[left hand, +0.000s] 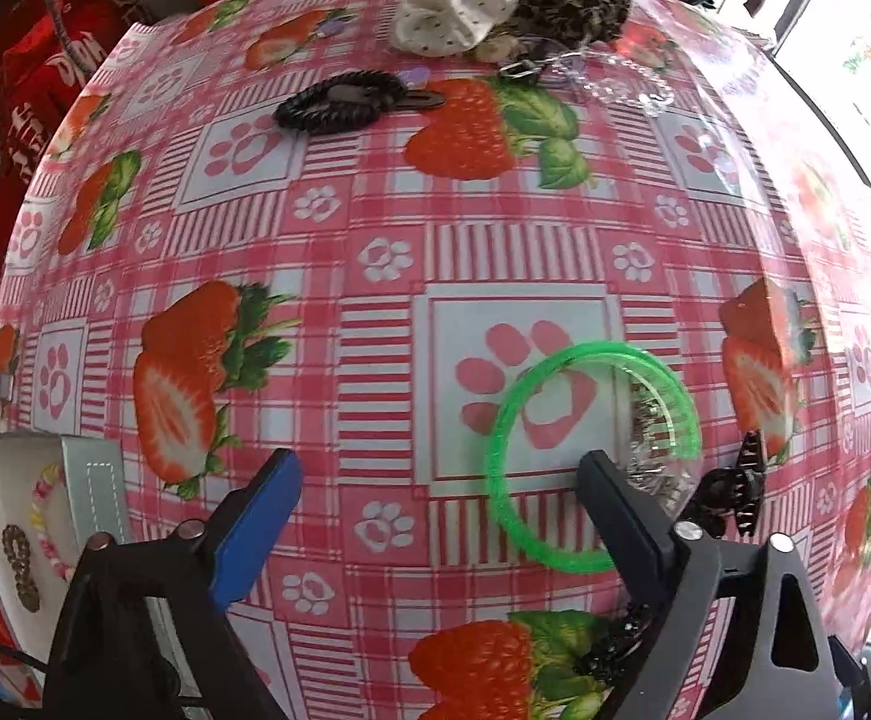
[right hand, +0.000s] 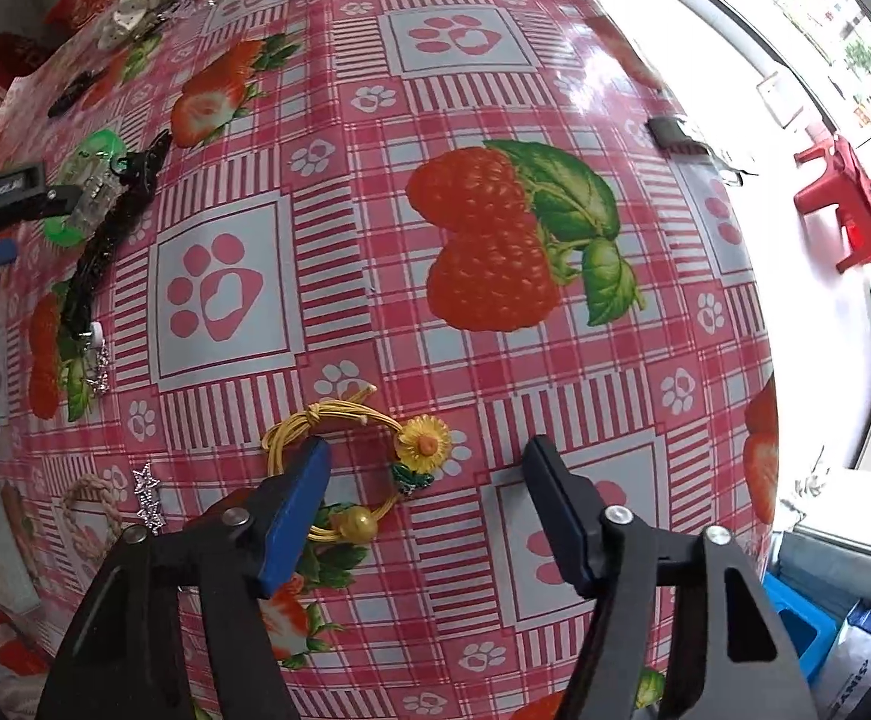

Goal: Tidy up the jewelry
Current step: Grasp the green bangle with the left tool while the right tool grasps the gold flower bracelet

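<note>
Left wrist view: left gripper (left hand: 441, 492) is hovering over the counter (left hand: 375, 252) covered in pink plaid strawberry-print oilcloth, fingers spread wide, holding nothing. Translucent green plastic bangle (left hand: 591, 456) is lying flat at 4 o'clock, its lower arc passing behind the black right finger (left hand: 621, 516); blue-padded left finger (left hand: 261, 528) is sitting well apart from it. Clear crinkled packet (left hand: 651, 450) is overlapping the bangle's right side. Black toothed claw clip (left hand: 735, 480) is sitting just beside that, further toward 3 o'clock. Black spiral hair tie (left hand: 339, 102) at 11 o'clock. Cream dotted fabric scrunchie (left hand: 453, 18) and leopard-print scrunchie (left hand: 561, 6) are touching each other at 12 o'clock. White open jewelry box (left hand: 27, 534) at 8 o'clock is holding a pastel beaded bracelet (left hand: 48, 522).

Right wrist view: right gripper (right hand: 429, 510) is hanging over the same counter, fingers wide, gripping nothing. Yellow cord bracelet with a sunflower charm and gold bead (right hand: 363, 456) is lying at 6 o'clock, between the fingers, its left loop tucked behind the blue pad (right hand: 294, 516). Small silver star charm (right hand: 148, 495) at 8 o'clock. Left gripper is showing at 9 o'clock beside the green bangle.
</note>
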### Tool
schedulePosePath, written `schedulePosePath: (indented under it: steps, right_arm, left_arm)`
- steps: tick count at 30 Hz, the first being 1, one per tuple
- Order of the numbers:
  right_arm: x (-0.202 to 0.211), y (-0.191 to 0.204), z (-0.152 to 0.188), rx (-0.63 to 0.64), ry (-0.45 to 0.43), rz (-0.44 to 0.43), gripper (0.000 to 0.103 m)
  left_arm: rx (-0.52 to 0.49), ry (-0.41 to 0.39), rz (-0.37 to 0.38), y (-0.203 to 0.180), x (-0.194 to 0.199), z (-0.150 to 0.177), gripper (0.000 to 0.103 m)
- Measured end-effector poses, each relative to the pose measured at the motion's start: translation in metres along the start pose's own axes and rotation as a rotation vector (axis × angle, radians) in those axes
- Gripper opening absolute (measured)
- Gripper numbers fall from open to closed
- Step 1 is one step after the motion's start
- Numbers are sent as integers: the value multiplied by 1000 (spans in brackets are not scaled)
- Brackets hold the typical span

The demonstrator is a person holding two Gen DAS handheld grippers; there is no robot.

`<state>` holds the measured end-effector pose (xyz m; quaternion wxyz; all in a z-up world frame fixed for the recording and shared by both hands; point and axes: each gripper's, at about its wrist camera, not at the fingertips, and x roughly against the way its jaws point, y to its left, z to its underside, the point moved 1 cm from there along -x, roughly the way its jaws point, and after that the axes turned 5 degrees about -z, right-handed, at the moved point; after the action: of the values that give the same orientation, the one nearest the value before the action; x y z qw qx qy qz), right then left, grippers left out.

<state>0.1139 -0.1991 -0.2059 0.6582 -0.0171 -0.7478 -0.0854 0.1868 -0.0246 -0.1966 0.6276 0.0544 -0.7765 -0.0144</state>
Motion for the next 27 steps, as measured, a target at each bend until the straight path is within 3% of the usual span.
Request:
schedulePosePath:
  steps: [2,5,7,11,27]
  right_arm:
    - [1,6,0,7,-10,-4,57]
    - [4,16,3,12,-18,-7,44]
    - [4,20,2,12,-22,-10,37]
    - [10,25,2,12,-26,-9,21]
    - [35,-2,-4,-63,-83,-110,21]
  left_arm:
    - [-8,-2,7,-6,2,-2,86]
    - [-47,-17,22,-17,7,-5,66]
    - [-79,-22,30,-30,12,-6,44]
    - [-98,-20,38,-41,15,-7,15]
    - [-69,-49,91,-3,46,16,14]
